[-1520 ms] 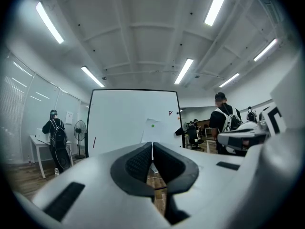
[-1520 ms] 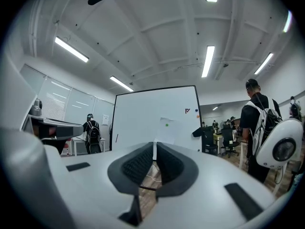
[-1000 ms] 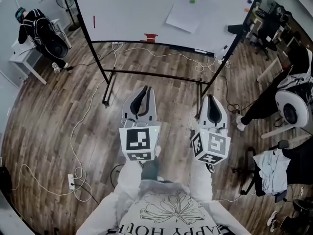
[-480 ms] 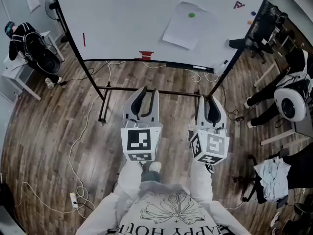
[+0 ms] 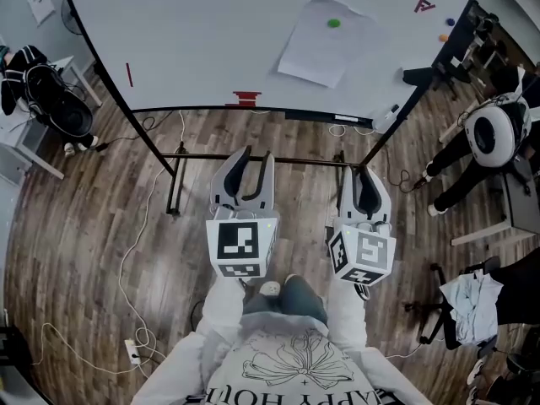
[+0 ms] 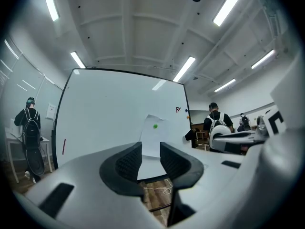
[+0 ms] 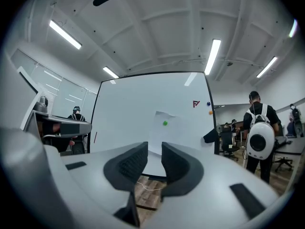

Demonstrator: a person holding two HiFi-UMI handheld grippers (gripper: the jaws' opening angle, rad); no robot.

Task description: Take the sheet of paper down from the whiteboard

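Observation:
A white sheet of paper (image 5: 318, 42) hangs on the whiteboard (image 5: 202, 40), pinned near its top by a green magnet (image 5: 334, 23). Both grippers point level at the board from a distance, over the wooden floor. My left gripper (image 5: 256, 153) is open; its jaws have just been opening and nothing is between them. My right gripper (image 5: 365, 172) is open too, just opened, with a narrower empty gap. In the left gripper view the paper (image 6: 153, 135) shows beyond the left gripper (image 6: 151, 152). The right gripper view has the paper (image 7: 164, 133) beyond the right gripper (image 7: 154, 159).
The board's black stand (image 5: 253, 160) with its crossbar and cables (image 5: 135, 251) lies on the floor ahead. A red item (image 5: 246, 99) sits on the board's tray, a black eraser (image 5: 419, 76) at its right edge. A person with a white backpack (image 5: 489, 133) stands to the right.
I have come closer to the whiteboard; it fills more of the head view. Both grippers' jaws have gone from shut to open.

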